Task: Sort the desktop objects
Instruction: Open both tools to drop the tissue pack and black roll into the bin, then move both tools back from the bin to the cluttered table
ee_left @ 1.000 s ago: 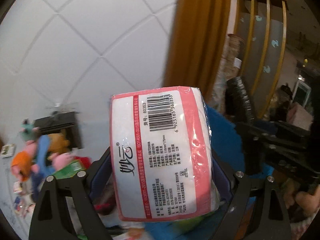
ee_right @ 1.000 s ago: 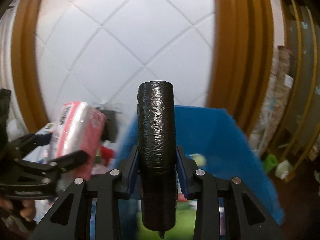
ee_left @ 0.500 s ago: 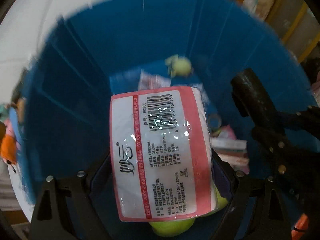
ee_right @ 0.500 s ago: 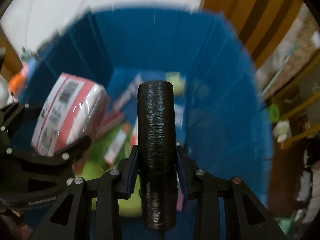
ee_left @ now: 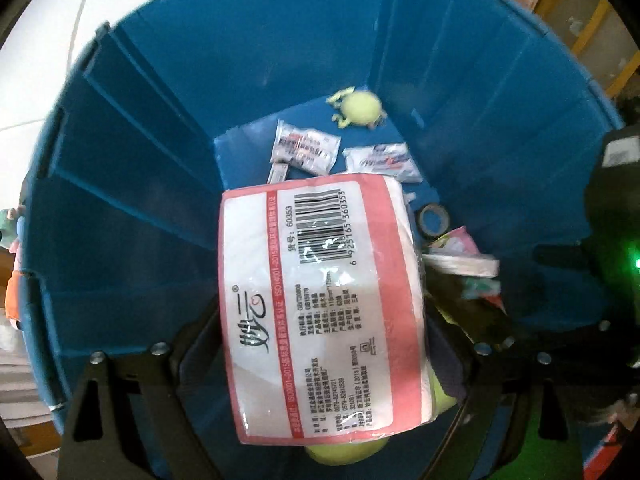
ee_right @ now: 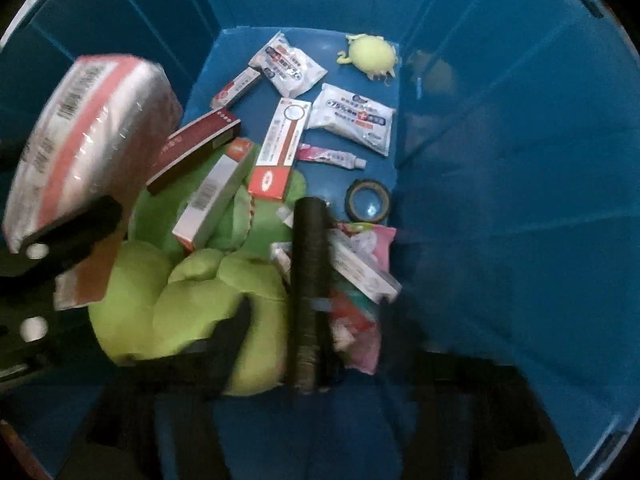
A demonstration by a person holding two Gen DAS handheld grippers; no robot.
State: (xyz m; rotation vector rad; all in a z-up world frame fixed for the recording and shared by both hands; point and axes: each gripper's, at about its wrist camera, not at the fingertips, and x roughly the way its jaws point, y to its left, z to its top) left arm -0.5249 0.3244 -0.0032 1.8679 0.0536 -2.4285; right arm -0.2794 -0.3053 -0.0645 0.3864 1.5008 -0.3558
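- The pink tissue pack [ee_left: 320,304] sits tight between the jaws of the left gripper [ee_left: 324,344], up above the blue bin [ee_left: 132,184].
- The black roll [ee_right: 310,296] stands between the jaws of the right gripper [ee_right: 288,320], which have just been opening wide and no longer squeeze it.
- Under it lie a green soft toy [ee_right: 188,304], small boxes [ee_right: 280,148], white packets [ee_right: 352,118], a tape ring [ee_right: 368,200] and a yellow squishy toy [ee_right: 370,56] at the far end.
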